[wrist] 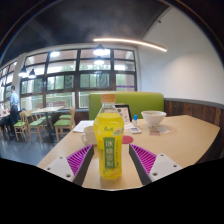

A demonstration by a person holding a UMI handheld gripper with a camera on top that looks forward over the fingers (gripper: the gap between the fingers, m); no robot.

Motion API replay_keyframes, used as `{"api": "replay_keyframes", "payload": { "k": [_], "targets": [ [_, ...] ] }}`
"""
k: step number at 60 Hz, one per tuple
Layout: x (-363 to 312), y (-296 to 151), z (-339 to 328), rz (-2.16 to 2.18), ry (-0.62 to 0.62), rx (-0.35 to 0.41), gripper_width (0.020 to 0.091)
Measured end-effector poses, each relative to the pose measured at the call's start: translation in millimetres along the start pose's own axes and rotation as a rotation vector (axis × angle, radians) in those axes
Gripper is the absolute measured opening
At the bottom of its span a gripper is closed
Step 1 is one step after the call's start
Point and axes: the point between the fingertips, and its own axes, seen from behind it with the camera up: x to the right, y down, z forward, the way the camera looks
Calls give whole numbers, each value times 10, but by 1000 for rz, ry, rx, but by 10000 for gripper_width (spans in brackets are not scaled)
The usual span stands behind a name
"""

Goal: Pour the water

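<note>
- Cafeteria-like room with tall windows, green seating and a pale wooden table [175, 135].
- Upright between the fingers [67, 162] stands a yellow bottle [108, 145], its long axis vertical and its cap on top.
- Both purple pads appear to press its sides, so the gripper [108, 163] seems to hold it.
- A white bowl [153, 119] sits beyond, well apart.
- Likely step: bottle grasped; next comes lifting, carrying and tilting toward a vessel.
</note>
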Motion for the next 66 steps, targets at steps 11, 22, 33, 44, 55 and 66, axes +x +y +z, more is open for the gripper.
{"api": "replay_keyframes", "payload": {
  "k": [11, 22, 33, 44, 55, 66],
  "targets": [
    [-4, -155, 464, -19, 67, 103, 421],
    [-39, -149, 490, -22, 63, 175, 281],
    [73, -291, 551, -164, 67, 139, 265],
    [515, -650, 1184, -844, 198, 102, 264],
    [450, -1011, 1680, -1584, 226, 88, 264],
    [187, -1107, 2087, -2099, 248, 131, 266]
  ]
}}
